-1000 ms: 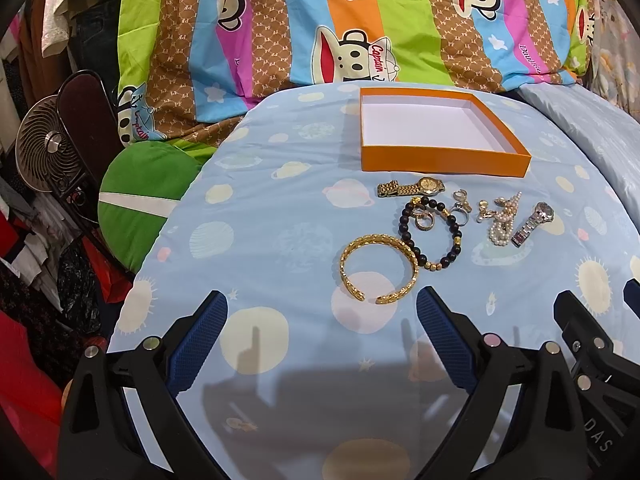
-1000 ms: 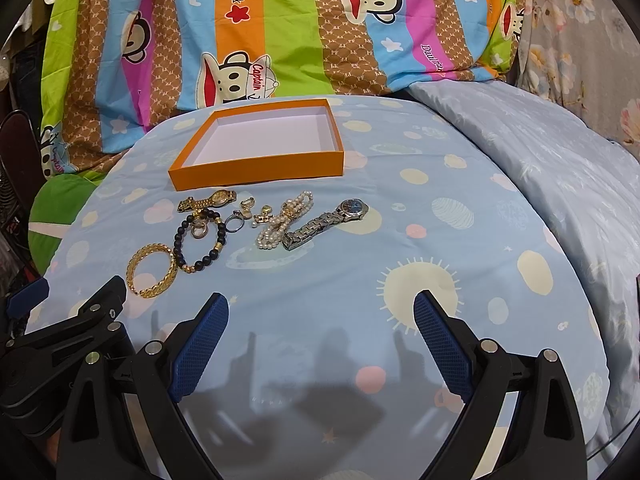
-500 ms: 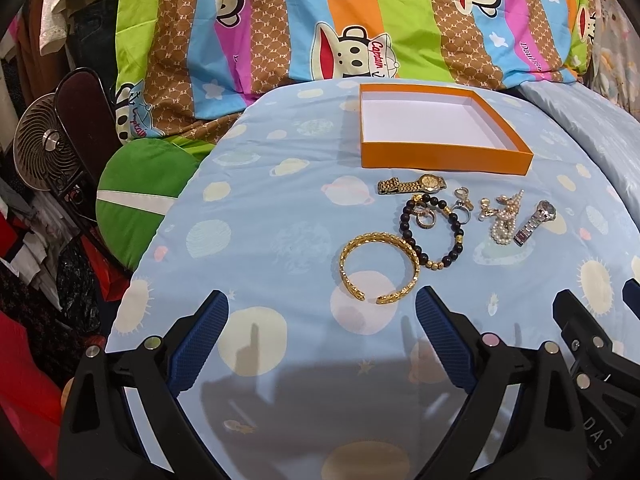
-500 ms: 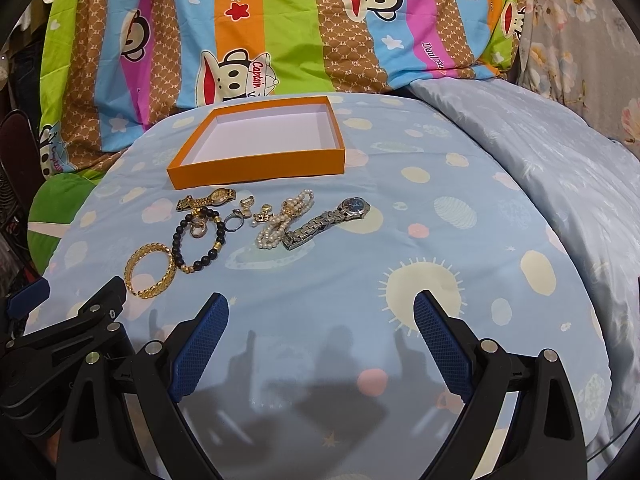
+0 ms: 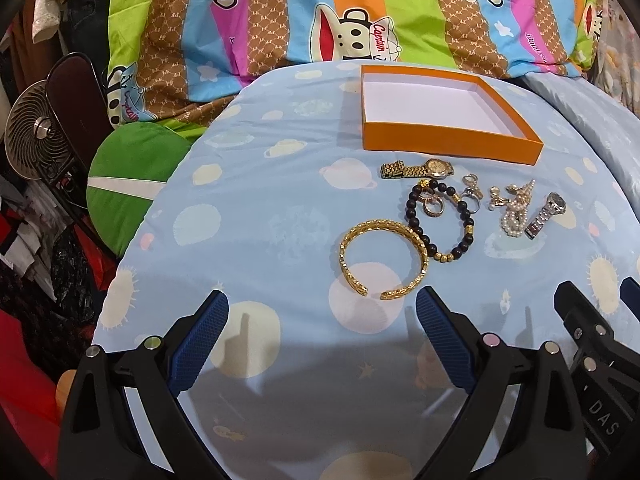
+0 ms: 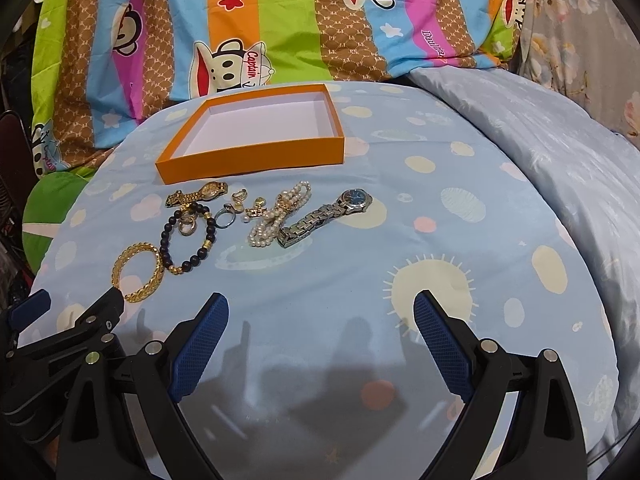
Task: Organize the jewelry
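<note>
Two hand-held grippers are held low over the bed, the left hand-held gripper point(image 5: 322, 316) and the right hand-held gripper point(image 6: 320, 316), both with jaws spread wide and nothing between them. Nothing is yet seen inside the orange box point(image 5: 452, 146), which sits at the far side of the blue sheet point(image 5: 248, 208). The jewelry is laid out just in front of it: a gold bangle point(image 5: 383, 258) nearest the left jaws, touched by a black bead bracelet point(image 5: 440, 220) with rings point(image 5: 432, 204) lying inside its loop, a gold watch point(image 5: 418, 169) beside the box, then a pearl strand point(image 6: 280, 214) and a silver watch point(image 6: 326, 212). Trouble is likely from the crowding: two pieces could be pinched together, or the beads dragged along. On soft bedding, thin rings may be pressed down and missed, and the bangle could be sprung sideways from the pads.
</note>
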Demonstrator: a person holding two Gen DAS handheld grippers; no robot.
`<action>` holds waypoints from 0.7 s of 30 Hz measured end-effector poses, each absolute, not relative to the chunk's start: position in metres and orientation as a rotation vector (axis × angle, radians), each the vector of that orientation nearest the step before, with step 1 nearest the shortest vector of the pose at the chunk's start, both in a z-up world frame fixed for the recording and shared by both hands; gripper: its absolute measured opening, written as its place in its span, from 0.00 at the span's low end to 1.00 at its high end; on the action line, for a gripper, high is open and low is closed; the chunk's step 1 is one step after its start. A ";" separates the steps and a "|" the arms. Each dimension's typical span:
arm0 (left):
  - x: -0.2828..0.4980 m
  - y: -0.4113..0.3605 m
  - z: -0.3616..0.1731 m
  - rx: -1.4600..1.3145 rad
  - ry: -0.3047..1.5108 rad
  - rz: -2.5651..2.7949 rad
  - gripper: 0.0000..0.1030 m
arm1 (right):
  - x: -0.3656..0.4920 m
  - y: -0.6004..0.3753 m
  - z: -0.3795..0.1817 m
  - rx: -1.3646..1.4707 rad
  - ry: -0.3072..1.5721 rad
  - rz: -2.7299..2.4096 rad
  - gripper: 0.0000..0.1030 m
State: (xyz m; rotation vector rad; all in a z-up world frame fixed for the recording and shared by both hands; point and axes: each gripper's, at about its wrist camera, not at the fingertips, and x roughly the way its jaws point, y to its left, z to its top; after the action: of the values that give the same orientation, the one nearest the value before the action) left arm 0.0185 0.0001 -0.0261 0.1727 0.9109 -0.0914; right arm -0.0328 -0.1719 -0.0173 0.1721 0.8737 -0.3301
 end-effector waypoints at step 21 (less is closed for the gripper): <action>0.029 -0.003 -0.032 0.182 0.933 -0.110 0.90 | -0.021 -0.178 -0.021 0.182 0.886 -0.333 0.90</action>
State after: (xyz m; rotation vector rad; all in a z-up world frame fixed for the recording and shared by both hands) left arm 0.0294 -0.0029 -0.0316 0.1817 0.9329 -0.1101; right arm -0.0215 -0.1781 -0.0212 0.1824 0.8856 -0.3331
